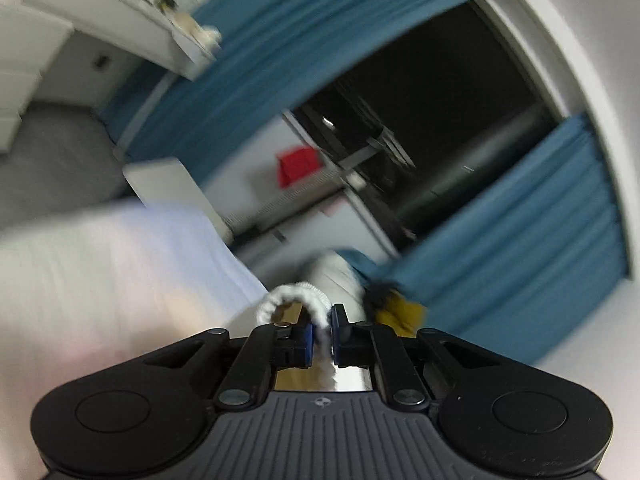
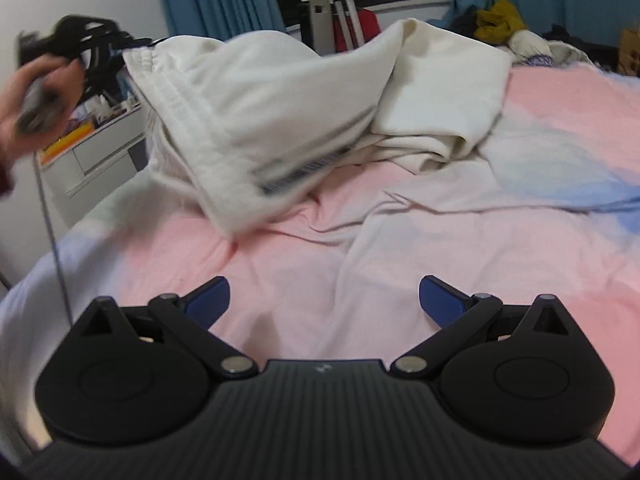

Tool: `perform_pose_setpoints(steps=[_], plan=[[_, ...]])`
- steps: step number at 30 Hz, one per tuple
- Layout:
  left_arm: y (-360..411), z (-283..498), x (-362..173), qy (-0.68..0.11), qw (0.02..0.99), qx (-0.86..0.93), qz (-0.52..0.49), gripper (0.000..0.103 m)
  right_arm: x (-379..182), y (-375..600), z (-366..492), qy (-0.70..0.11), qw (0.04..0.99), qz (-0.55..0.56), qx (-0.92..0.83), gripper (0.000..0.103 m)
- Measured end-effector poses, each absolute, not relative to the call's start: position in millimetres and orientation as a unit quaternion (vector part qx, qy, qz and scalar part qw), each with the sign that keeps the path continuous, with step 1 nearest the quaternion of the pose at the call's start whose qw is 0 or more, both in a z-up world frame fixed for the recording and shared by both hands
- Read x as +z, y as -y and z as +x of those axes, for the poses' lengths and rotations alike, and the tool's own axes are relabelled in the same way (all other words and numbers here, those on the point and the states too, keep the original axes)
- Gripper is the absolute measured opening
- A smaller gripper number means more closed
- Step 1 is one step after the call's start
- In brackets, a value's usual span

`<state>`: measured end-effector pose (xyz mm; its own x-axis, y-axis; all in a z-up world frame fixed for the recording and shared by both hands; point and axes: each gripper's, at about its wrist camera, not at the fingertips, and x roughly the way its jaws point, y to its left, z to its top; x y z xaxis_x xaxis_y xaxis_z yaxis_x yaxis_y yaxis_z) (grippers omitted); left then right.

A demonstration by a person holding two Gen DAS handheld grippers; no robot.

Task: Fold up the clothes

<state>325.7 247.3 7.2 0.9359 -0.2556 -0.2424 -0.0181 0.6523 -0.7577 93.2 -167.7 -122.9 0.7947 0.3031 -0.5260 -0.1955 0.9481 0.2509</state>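
A white garment (image 2: 256, 108) with dark stripes near its hem is lifted off the pink and blue bedsheet (image 2: 440, 240) by one ribbed edge. In the left wrist view my left gripper (image 1: 322, 330) is shut on that white ribbed edge (image 1: 296, 300), which bunches between the blue pads. The right wrist view shows the left gripper (image 2: 132, 46) at the upper left, held by a hand (image 2: 28, 92), with the cloth hanging from it. The rest of the garment lies crumpled on the bed. My right gripper (image 2: 324, 300) is open above bare sheet, holding nothing.
A pile of other clothes, one yellow (image 2: 498, 18), lies at the bed's far right corner. Blue curtains (image 1: 520, 240) frame a dark window. A white drawer unit (image 2: 96, 148) with clutter on top stands left of the bed. A red item (image 1: 298, 166) sits by the wall.
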Motion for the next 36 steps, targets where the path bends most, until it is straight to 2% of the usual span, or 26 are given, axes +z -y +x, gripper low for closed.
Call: perform_pose_setpoints(steps=[6,9,11,13,15,17,19,21,26,36], plan=[[-283.5,420.4,-23.4,-0.226,0.898,-0.008,-0.378,0.010,-131.5,179.5,114.8,-0.282,0.946,0.111,0.118,0.103],[-289.2,432.8,-48.9,-0.231,0.892,-0.005,-0.388,0.010,-140.8,188.3,125.6,-0.288,0.943,0.126,0.105,0.103],[-295.1,423.1,-63.9,-0.228,0.891,-0.008,-0.392,0.017,-145.9,193.6,130.7,-0.292,0.941,0.138,0.099,0.103],[-303.0,419.0,-73.0,-0.232,0.882,-0.015,-0.409,0.037,-147.8,196.5,133.2,-0.292,0.940,0.146,0.097,0.103],[-306.6,398.6,-72.1,-0.238,0.879,-0.029,-0.412,0.047,-145.4,197.0,132.0,-0.288,0.941,0.150,0.098,0.103],[-312.8,386.0,-69.9,-0.238,0.885,-0.025,-0.399,0.054,-141.4,197.0,130.2,-0.284,0.941,0.153,0.099,0.103],[-312.5,360.3,-63.2,-0.236,0.892,-0.027,-0.384,0.065,-136.4,197.0,125.8,-0.280,0.942,0.152,0.101,0.103],[-313.6,329.6,-58.1,-0.232,0.892,-0.024,-0.386,0.071,-130.4,197.4,120.4,-0.274,0.944,0.150,0.101,0.103],[-298.0,247.4,-62.3,-0.249,0.871,-0.022,-0.423,0.074,-108.9,201.3,98.9,-0.246,0.953,0.144,0.099,0.103],[-195.8,180.0,-139.4,-0.337,0.750,-0.017,-0.569,0.072,-86.8,222.1,65.1,-0.223,0.958,0.164,0.072,0.103]])
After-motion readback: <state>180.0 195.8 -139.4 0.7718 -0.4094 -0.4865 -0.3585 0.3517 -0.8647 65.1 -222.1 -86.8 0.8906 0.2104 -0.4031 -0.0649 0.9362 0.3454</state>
